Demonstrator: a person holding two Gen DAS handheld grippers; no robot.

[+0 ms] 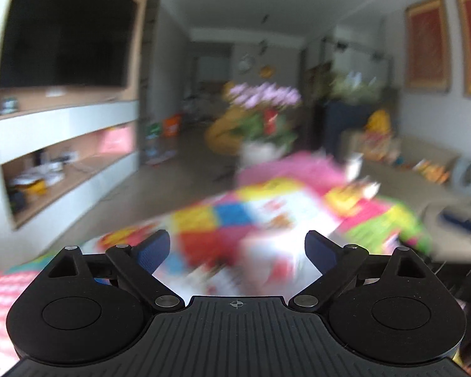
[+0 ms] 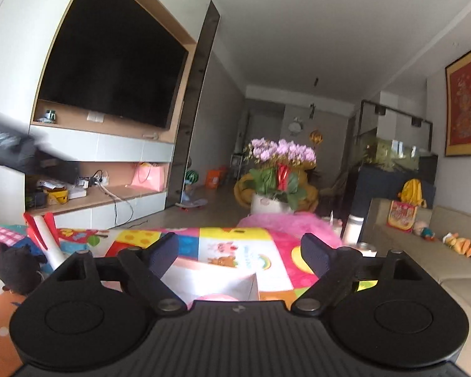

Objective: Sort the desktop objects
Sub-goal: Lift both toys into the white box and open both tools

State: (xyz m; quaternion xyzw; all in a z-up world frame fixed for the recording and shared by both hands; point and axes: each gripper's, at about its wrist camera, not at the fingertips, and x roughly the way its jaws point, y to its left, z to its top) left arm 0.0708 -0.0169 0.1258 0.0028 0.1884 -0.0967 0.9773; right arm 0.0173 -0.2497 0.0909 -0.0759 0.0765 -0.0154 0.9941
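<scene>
- Desktop objects lie on the patchwork mat, a bright cloth of many colours covering the table; I take this mat as the landmark.
- Right gripper hangs over the near part of the mat with its jaws spread wide and nothing between them.
- Just below that gripper, on the mat, stands a white box with a pink rounded thing showing inside it at the near edge; what it is I cannot tell.
- At the mat's left side sits a black plush toy, and just behind it a white roll with red flaps leans upward.
- Left gripper is also above the mat, jaws wide apart and empty; its view is heavily blurred, so the things beneath it cannot be made out.
- At the mat's far end lies a pink fluffy cushion, with a pale bottle just to its right.
- Beyond the mat stands a white pot of purple orchids on the floor.
- Left of the mat, well apart, a wall unit holds a dark television and cluttered open shelves.
- Right of the mat runs a beige sofa with toys on it, and a red framed picture hangs above.
</scene>
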